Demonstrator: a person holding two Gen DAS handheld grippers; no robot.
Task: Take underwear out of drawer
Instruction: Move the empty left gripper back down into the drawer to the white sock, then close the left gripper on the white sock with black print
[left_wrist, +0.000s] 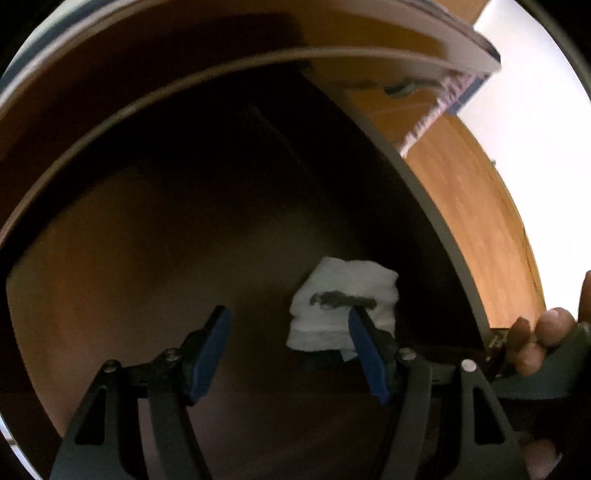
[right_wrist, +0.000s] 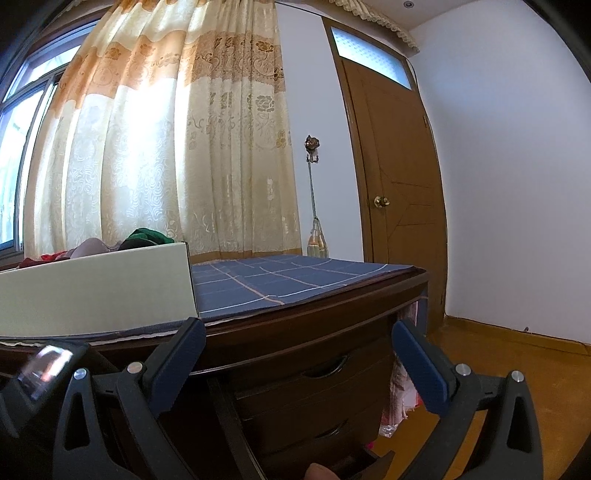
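Underwear, a folded white cloth bundle with a dark mark, lies on the dark wooden floor of the open drawer, near its right wall. The left gripper points down above it, jaws spread, right finger just overlapping the bundle. The right gripper hangs spread and empty before the dark wooden bench, which carries a blue checked cloth and a white cardboard box of clothes.

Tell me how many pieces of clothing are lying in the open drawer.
1: a folded white garment on the drawer floor, beside the right finger of the open left gripper. Dark corners may hide more.
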